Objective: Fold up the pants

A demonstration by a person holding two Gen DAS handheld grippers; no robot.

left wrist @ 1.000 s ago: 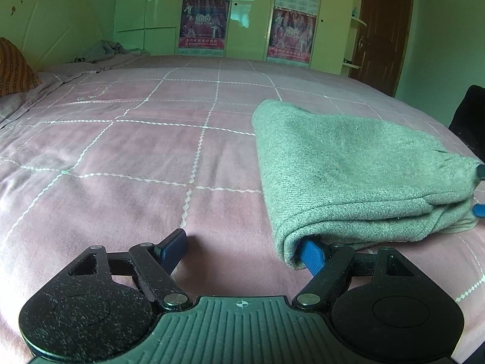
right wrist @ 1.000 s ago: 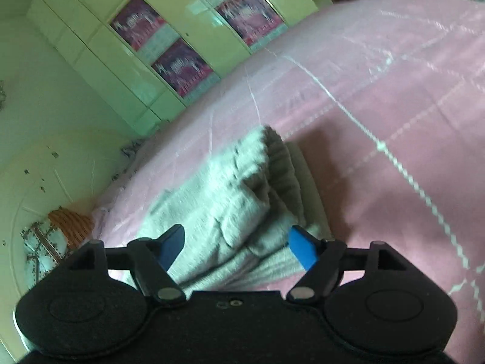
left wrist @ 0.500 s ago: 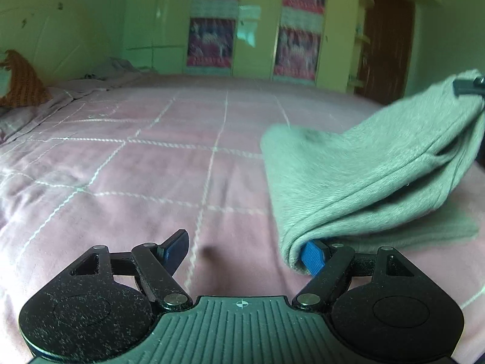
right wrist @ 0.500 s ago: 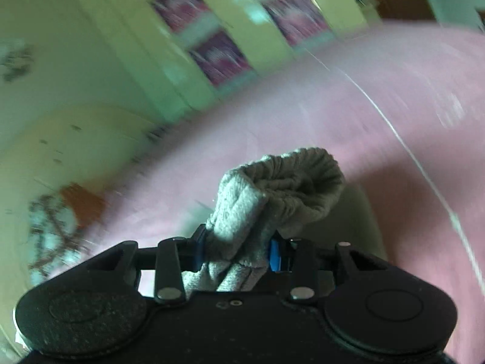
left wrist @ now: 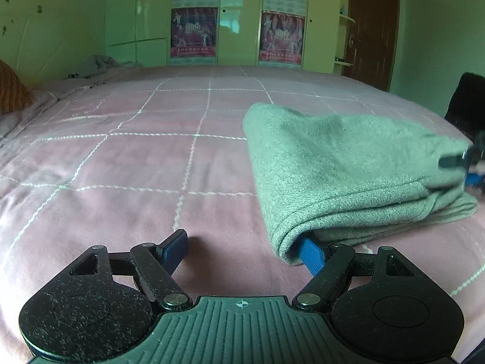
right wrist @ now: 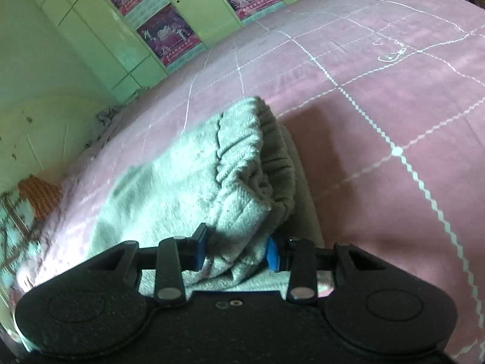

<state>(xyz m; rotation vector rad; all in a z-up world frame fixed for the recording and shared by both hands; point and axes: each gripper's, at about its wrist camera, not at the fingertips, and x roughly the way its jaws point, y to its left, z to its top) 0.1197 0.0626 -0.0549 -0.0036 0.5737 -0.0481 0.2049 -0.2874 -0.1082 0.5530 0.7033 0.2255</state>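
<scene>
Grey knit pants (left wrist: 342, 163) lie folded in layers on the pink checked bed. My left gripper (left wrist: 242, 251) is open, low over the bed at the near left corner of the pants; its right fingertip (left wrist: 312, 253) is tucked under the folded edge, its left fingertip on bare bedding. My right gripper (right wrist: 235, 250) is shut on the bunched waistband end of the pants (right wrist: 212, 182), holding it just above the lower layers. It shows blurred at the right edge of the left wrist view (left wrist: 466, 163).
The pink bedspread (left wrist: 136, 163) spreads wide to the left and beyond the pants. An orange pillow (left wrist: 12, 91) and crumpled grey cloth (left wrist: 97, 63) lie at the headboard side. Green wardrobes with posters (left wrist: 194, 30) and a brown door (left wrist: 372, 27) stand behind.
My right gripper closed on the waistband end, lifted it high half a second ago, and has now lowered it back near the stack. The left gripper stayed in place, open.
</scene>
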